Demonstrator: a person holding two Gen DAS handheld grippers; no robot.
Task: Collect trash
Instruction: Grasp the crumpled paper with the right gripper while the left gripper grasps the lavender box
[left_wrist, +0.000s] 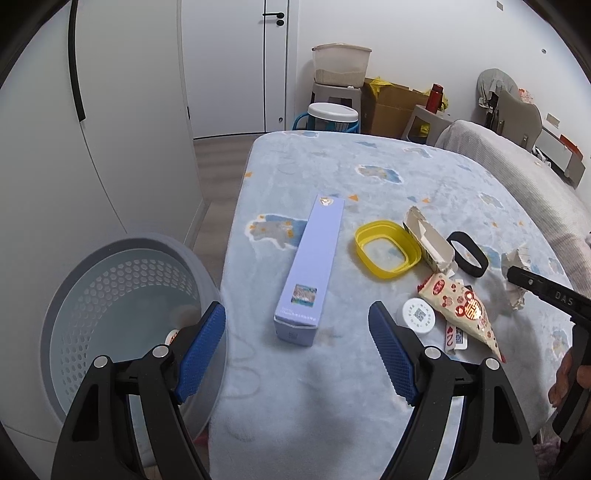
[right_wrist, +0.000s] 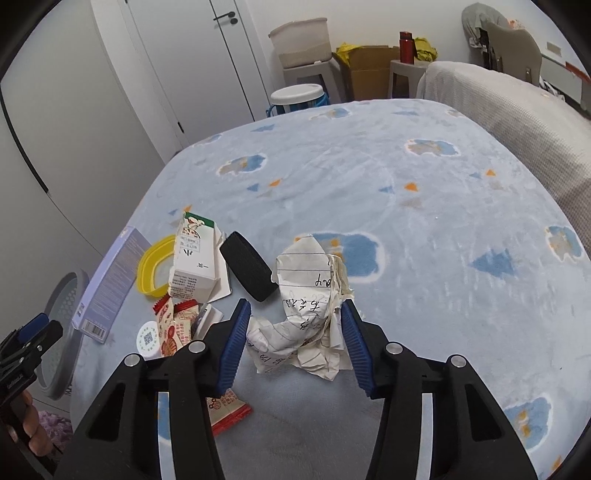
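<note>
On the blue blanket-covered table (left_wrist: 332, 177) lie a long lilac box (left_wrist: 310, 266), a yellow lid (left_wrist: 388, 251), a torn milk carton (left_wrist: 428, 240), a black band (left_wrist: 467, 254), a red-and-cream snack wrapper (left_wrist: 461, 310), a white round cap (left_wrist: 417, 315) and crumpled paper (right_wrist: 314, 310). My left gripper (left_wrist: 297, 350) is open and empty, just short of the box. A grey perforated bin (left_wrist: 122, 314) stands left of the table. My right gripper (right_wrist: 293, 343) is open, its pads (right_wrist: 234, 347) on both sides of the crumpled paper, which touches the right pad.
White wardrobe doors (left_wrist: 110, 110) stand at the left. Behind the table are stools, a cardboard box (left_wrist: 391, 103), a white-lidded bucket (left_wrist: 332, 116) and a red bottle (left_wrist: 436, 96). A grey-covered bed (left_wrist: 517, 173) runs along the right.
</note>
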